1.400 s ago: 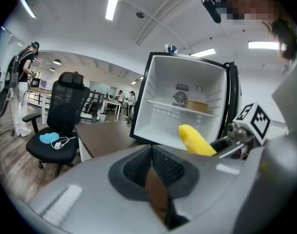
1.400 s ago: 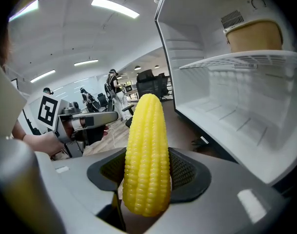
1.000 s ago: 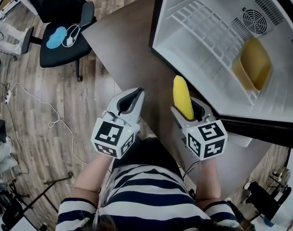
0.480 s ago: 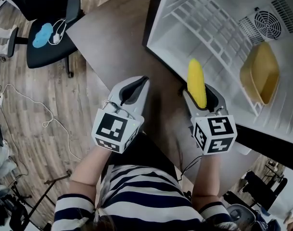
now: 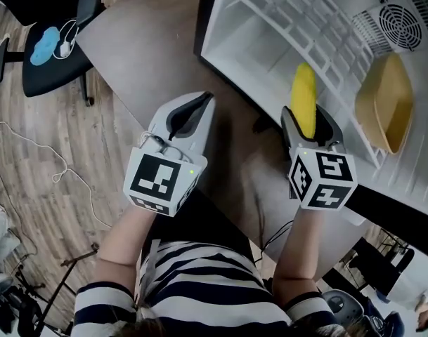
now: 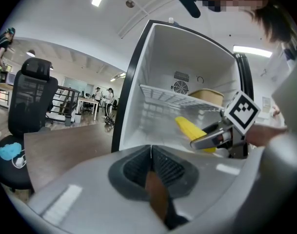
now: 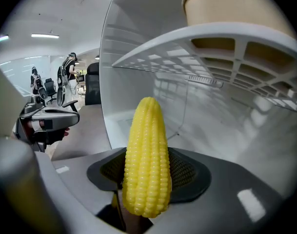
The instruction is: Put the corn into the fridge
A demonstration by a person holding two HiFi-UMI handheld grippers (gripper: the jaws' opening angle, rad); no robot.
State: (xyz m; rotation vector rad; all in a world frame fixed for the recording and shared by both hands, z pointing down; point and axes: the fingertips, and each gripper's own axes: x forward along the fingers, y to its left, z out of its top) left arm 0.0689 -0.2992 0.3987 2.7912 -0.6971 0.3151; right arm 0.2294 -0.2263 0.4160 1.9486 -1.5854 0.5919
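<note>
Yellow and glossy, kernels in straight rows, tapered to a blunt tip: corn [image 7: 146,174], thick end grasped between the jaws of right claw [image 5: 308,120], tip pointing forward into fridge [image 5: 250,44]. Most of the cob already past the dark front edge, over the white floor inside; claw tips right at that edge.

Above the corn, white slatted shelf [image 7: 221,43] with tan bowl [image 5: 386,102] resting on it, bowl off to the right of the cob. Left wall of the fridge well apart from the corn; bare white floor ahead and to both sides.

Left claw [image 5: 199,104] clenched on nothing, pads pressed together, over brown tabletop [image 5: 147,48], well left of the right claw and short of the fridge's edge.

Compared with a second ago: corn then wholly in front of the fridge, above the tabletop; half a second ago, tip just at the rim; now inside. Left claw shut throughout, carried forward alongside.
</note>
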